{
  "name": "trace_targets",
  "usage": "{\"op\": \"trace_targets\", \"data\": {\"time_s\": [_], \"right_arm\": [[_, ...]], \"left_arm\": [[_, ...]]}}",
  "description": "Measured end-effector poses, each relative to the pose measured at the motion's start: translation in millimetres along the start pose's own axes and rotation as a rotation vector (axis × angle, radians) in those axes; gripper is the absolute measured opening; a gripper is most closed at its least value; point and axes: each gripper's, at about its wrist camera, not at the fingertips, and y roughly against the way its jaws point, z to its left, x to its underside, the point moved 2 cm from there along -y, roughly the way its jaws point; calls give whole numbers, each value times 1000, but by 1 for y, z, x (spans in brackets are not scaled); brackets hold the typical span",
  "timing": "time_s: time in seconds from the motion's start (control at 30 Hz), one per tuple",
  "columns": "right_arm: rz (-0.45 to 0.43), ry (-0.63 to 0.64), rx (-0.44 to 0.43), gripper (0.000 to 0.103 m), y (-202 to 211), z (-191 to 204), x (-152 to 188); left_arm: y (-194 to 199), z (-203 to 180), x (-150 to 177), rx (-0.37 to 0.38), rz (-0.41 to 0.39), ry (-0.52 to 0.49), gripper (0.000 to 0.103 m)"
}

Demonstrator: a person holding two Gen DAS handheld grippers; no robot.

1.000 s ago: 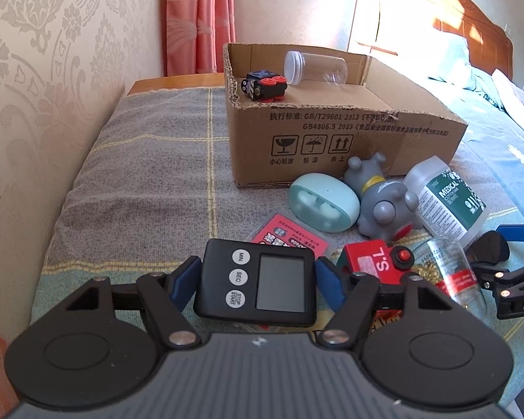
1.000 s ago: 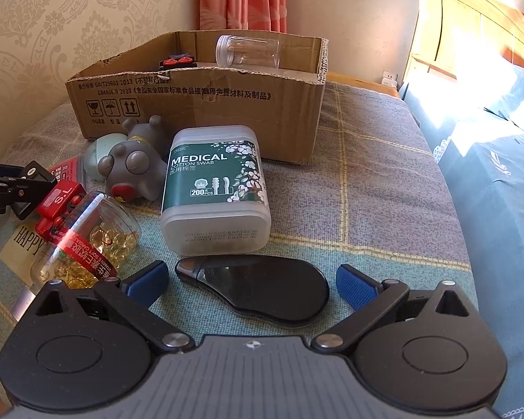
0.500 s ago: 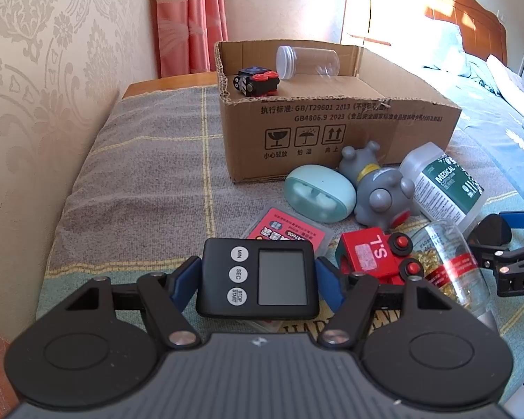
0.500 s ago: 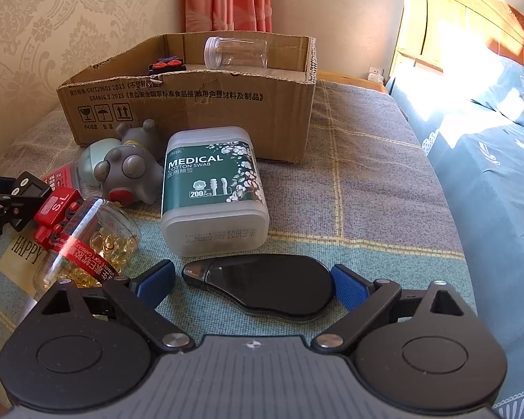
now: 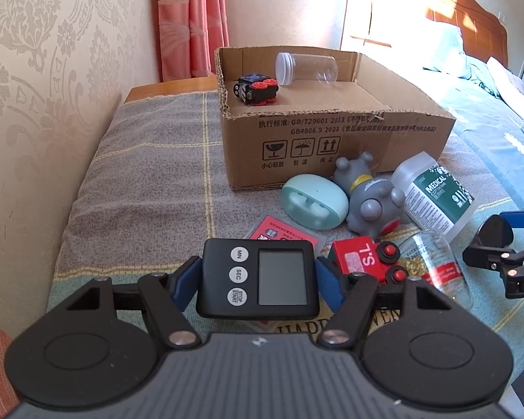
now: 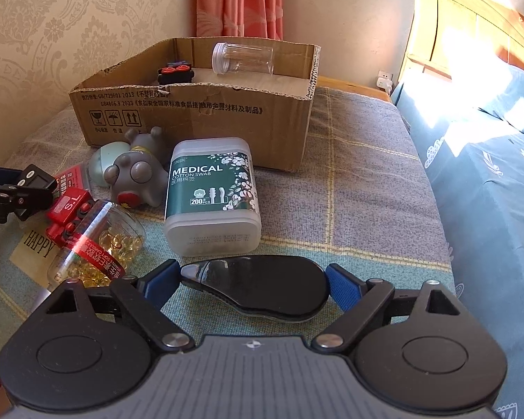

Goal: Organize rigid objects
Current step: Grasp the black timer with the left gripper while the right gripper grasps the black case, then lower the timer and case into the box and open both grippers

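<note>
My left claw clamps the timer; my right claw grips the black mouse, both bound for the cardboard box.

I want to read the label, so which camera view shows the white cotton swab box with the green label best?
The right wrist view: the white cotton swab box with the green label faces the camera, unobstructed, with "MEDICAL COTTON SWAB" readable. The left wrist view shows it far right, tilted, its label sideways and its near end partly hidden by the grey toy figure.
</note>
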Motion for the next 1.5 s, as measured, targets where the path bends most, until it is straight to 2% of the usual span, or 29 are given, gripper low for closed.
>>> {"op": "trace_targets", "data": {"time_s": [0.2,0.47,0.77,0.87,0.9,0.93,1.0,1.27,1.5], "right_arm": [[-30,46,-35,93,19,-7,-10],[-79,103,-56,93,39,-14,-25],[-146,159,-75,93,53,-12,-50],[-167,172,-75,93,54,-10,-59],[-172,174,-75,93,54,-10,-61],[-176,176,-76,93,54,-9,-64],[-184,174,-81,93,54,-8,-68],[-212,175,-86,93,55,-6,-88],[-217,139,-97,93,40,-5,-125]], "left_arm": [[19,-5,-17,11,-13,32,69],[30,-18,-51,7,-84,35,69],[1,-27,-117,17,-130,25,69],[-13,-29,-133,-2,-137,13,69],[-17,-29,-137,-9,-150,4,72],[-19,-30,-139,-19,-157,-3,86],[-17,-30,-138,-43,-195,-14,99],[7,-23,-109,-21,-201,35,102],[25,-17,-78,-64,-186,67,102]]}}
